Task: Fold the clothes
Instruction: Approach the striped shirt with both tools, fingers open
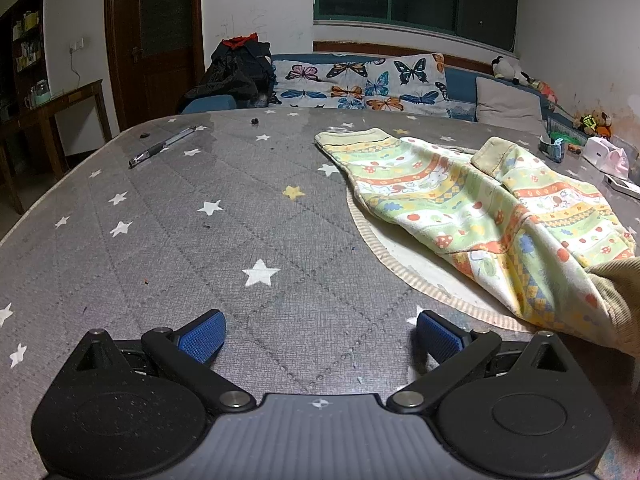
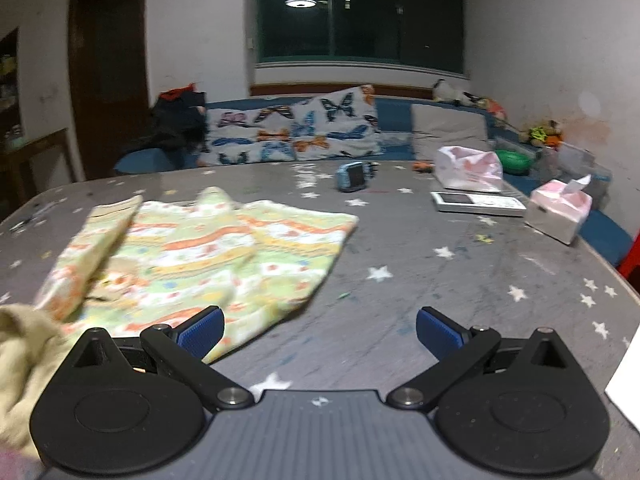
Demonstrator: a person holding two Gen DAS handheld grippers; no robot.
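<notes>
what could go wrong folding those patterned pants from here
Both grippers, left and right, are open and hold nothing. The patterned pants lie rumpled, one leg over the other, so a pinch might catch two layers. A round mat lies under them and could lift too. A dragged hem might sweep the pen.
</notes>
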